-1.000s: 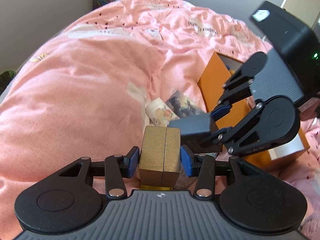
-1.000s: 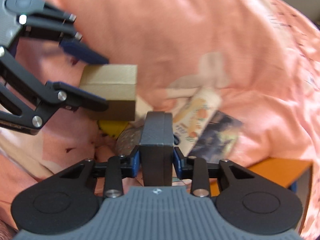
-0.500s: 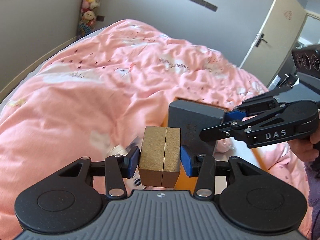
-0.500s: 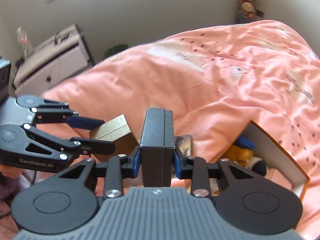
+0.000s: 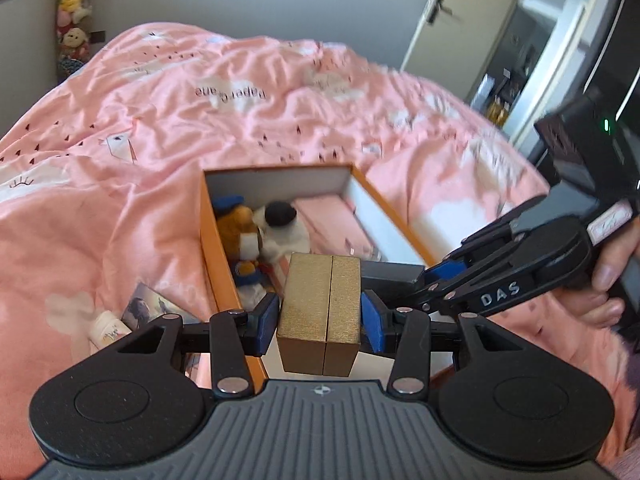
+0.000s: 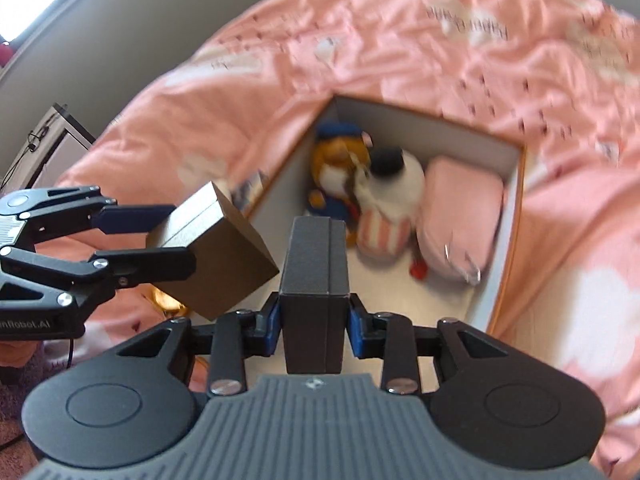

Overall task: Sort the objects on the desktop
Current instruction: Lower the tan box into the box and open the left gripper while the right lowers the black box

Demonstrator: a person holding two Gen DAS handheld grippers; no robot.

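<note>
Left wrist view
- Left gripper [image 5: 320, 316]: fingers clamped on a gold box [image 5: 320, 312], blue pads pressed to both of its sides.
- Gold box position: held above the near end of the orange box [image 5: 212, 248], which lies open on the pink bed cover [image 5: 120, 120].
- Right gripper [image 5: 404, 276]: reaches in from the right, clamped on a dark grey box [image 5: 390, 274] just beside the gold one; a hand [image 5: 608, 280] grips its handle.
- Inside the orange box: an orange plush toy [image 5: 240, 236], a white plush toy [image 5: 282, 228], a pink pouch [image 5: 332, 220].
- Beside the orange box: a photo card [image 5: 146, 306] and a small white tube [image 5: 106, 330] on the cover to its left.
- Hidden: the near floor of the orange box sits behind the gold box and the fingers.

Right wrist view
- Right gripper [image 6: 314, 316]: fingers shut tight on the dark grey box [image 6: 314, 292], held upright over the orange box's white floor [image 6: 424, 300].
- Left gripper [image 6: 160, 244]: comes in from the left, holding the gold box [image 6: 216, 252] tilted, over the box's left wall.
- Contents: the plush toys [image 6: 360, 188] and pink pouch [image 6: 460, 208] fill the far end; a small red item [image 6: 418, 270] lies by the pouch, too blurred to name.
- Hard to make out: the bed cover [image 6: 440, 40] and the toys are smeared by blur.
</note>
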